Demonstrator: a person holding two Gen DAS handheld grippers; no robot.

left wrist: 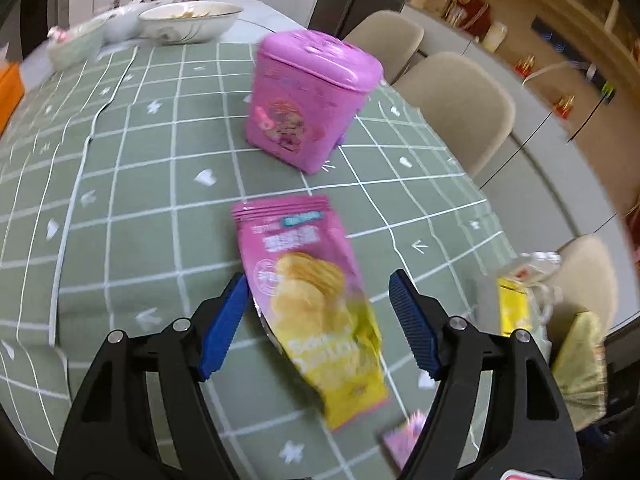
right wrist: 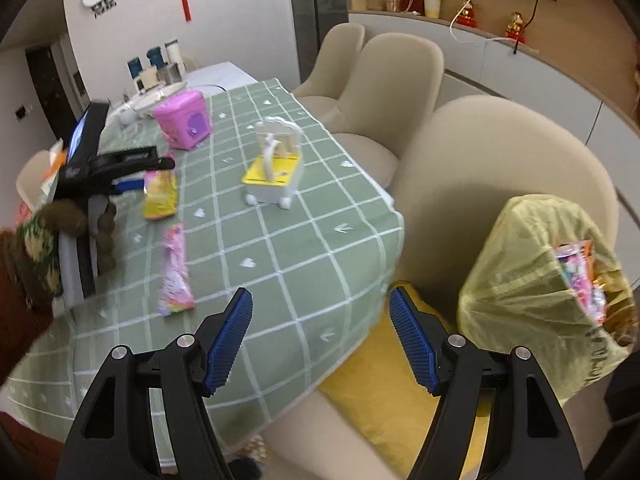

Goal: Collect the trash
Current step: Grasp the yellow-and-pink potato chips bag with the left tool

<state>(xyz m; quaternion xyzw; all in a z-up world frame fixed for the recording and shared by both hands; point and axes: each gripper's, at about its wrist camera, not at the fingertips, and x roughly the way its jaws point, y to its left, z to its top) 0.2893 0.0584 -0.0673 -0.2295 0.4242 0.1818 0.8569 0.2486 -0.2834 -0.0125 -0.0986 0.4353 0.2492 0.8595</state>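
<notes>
We hold our left gripper (left wrist: 318,322) with jaws spread, straddling the chip bag (left wrist: 310,300) lying flat on the green tablecloth (left wrist: 140,200). It looks light, crinkly and slippery, so we'd pinch one edge. Our right gripper (right wrist: 320,336) gapes empty.

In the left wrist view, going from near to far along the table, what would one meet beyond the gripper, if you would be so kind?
Chip bag → pink lidded bin → white bowl.

Pink-yellow chip bag (left wrist: 316,304) flat on green cloth; pink wrapper (right wrist: 175,276) nearby (both blurred); yellow trash bag (right wrist: 532,280) open on chair.
</notes>
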